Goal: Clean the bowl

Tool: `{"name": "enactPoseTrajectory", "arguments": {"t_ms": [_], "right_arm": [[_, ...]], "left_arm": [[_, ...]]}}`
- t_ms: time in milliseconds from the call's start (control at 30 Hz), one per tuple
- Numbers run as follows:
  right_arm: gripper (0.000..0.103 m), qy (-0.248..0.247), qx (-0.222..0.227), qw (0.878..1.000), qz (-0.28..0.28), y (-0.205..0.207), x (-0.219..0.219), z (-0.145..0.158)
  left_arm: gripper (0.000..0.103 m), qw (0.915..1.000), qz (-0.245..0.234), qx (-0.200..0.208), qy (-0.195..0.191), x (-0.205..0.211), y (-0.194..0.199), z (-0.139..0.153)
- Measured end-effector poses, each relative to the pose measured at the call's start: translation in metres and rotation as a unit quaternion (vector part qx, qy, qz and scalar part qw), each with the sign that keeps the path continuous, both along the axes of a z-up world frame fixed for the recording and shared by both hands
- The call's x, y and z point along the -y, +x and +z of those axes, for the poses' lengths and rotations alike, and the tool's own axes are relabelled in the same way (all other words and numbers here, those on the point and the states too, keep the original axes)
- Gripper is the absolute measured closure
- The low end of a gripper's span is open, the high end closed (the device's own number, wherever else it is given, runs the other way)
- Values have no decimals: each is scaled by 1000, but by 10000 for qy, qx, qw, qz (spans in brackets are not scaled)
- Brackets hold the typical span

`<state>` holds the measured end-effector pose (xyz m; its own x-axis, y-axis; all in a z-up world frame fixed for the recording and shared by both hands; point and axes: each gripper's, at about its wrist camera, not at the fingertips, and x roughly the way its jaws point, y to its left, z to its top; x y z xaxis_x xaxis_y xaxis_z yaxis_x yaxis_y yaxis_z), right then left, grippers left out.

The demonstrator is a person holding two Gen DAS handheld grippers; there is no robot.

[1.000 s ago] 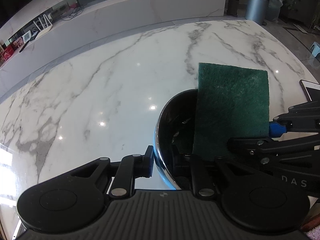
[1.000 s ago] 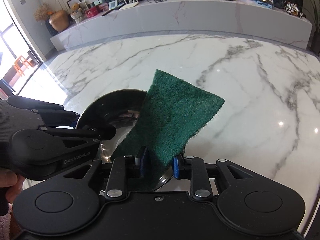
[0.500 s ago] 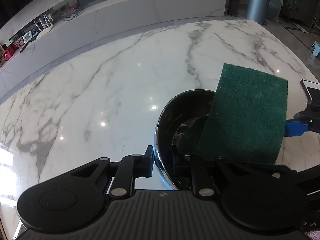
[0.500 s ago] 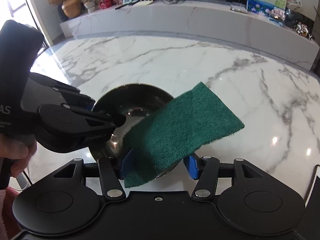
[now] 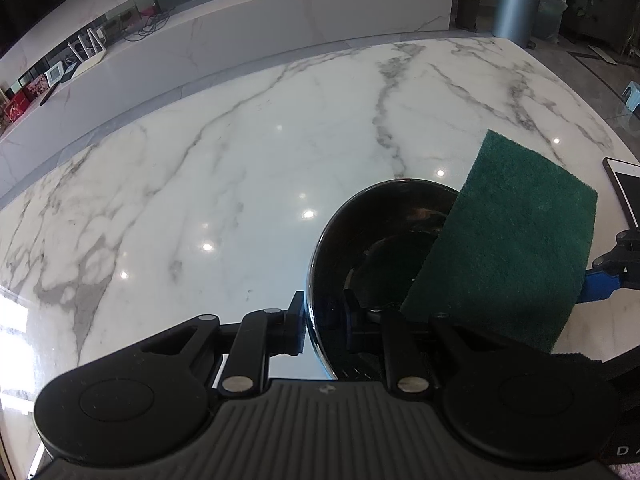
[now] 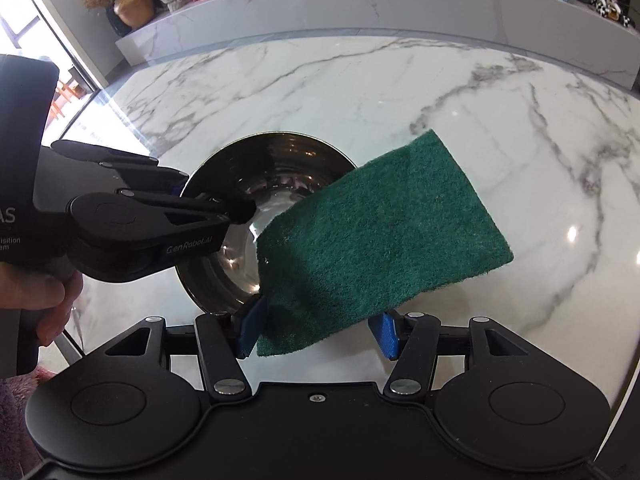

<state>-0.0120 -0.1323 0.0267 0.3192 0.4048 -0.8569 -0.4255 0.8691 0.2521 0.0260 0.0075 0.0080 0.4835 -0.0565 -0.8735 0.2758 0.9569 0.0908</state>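
Nearest in the left wrist view, the left hand-held gripper [image 5: 323,320] is clamped on the near rim of the bowl [image 5: 376,248], one finger outside the wall and the other inside. The bowl is dark and shiny and sits on the white marble tabletop [image 5: 240,168]. From the right wrist view the same left hand-held gripper [image 6: 224,210] reaches in from the left onto the bowl's [image 6: 240,184] rim, with a person's hand [image 6: 44,296] around its handle.

The right hand-held gripper [image 6: 316,332] has its blue-padded fingers [image 6: 252,324] spread apart; the scouring pad [image 6: 380,240] lies between them, touching the left pad, while the right pad stands clear of its edge, so it is not pinched. The green scouring pad leans over the right side of the bowl, its lower corner over the bowl's inside and its far end out over the tabletop. In the left wrist view the scouring pad [image 5: 508,240] covers the bowl's right rim, and a blue fingertip [image 5: 600,284] of the right hand-held gripper shows just beside its right edge.

Farther right on the tabletop lies a phone [image 5: 624,192]. Beyond the tabletop runs a long marble counter [image 5: 280,28], with a metal bin [image 5: 514,10] at its right end.
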Motion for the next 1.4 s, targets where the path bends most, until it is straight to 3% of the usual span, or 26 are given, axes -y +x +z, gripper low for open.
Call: {"name": "enactPoseTrajectory", "arguments": {"t_ms": [267, 833, 1200, 1400], "right_arm": [[48, 87, -224, 9996, 169, -4, 0, 0], [48, -355, 8, 9992, 160, -9, -18, 14], [45, -1256, -203, 9915, 286, -6, -28, 13], [45, -1414, -327, 9888, 350, -5, -33, 6]], "left_arm": [[87, 10000, -17, 12, 13, 1, 0, 0], [85, 9999, 62, -140, -18, -2, 3, -3], [84, 9996, -2, -275, 15, -6, 2, -7], [82, 9995, -15, -314, 31, -8, 3, -9]]}}
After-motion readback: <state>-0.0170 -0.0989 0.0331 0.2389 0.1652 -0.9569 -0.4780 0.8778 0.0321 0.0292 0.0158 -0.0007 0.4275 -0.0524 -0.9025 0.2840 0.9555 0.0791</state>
